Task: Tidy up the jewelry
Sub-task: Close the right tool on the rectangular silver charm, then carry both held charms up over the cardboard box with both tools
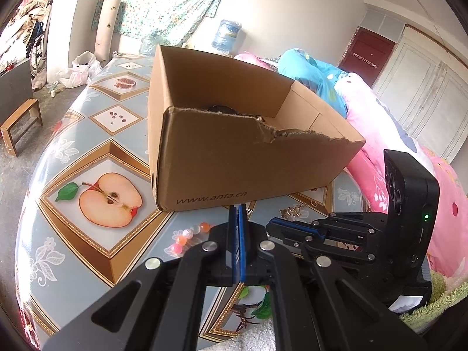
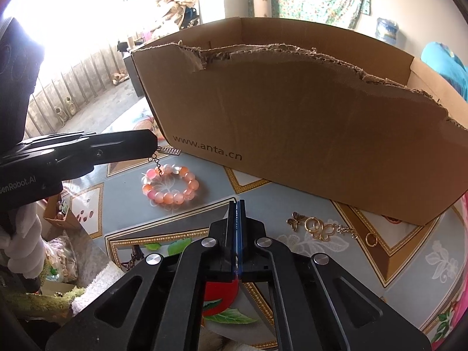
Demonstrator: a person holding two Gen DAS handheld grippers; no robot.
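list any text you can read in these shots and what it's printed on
"www.anta.cn": on the front wall of the cardboard box, readable in both wrist views.
"GenRobot.AI": on the side of the left gripper, first letter partly cut off by the frame edge.
Water jug label: too blurred to read.

Box interior mostly blocked by the torn front wall of the cardboard box (image 1: 251, 158); only the top of a dark object (image 1: 218, 108) shows above the rim, can't identify it. Bead bracelet (image 1: 190, 235) half hidden behind the left gripper (image 1: 238, 209) in the left wrist view. Small silver piece with a chain (image 2: 168, 151) at that gripper's tip: too small to identify.
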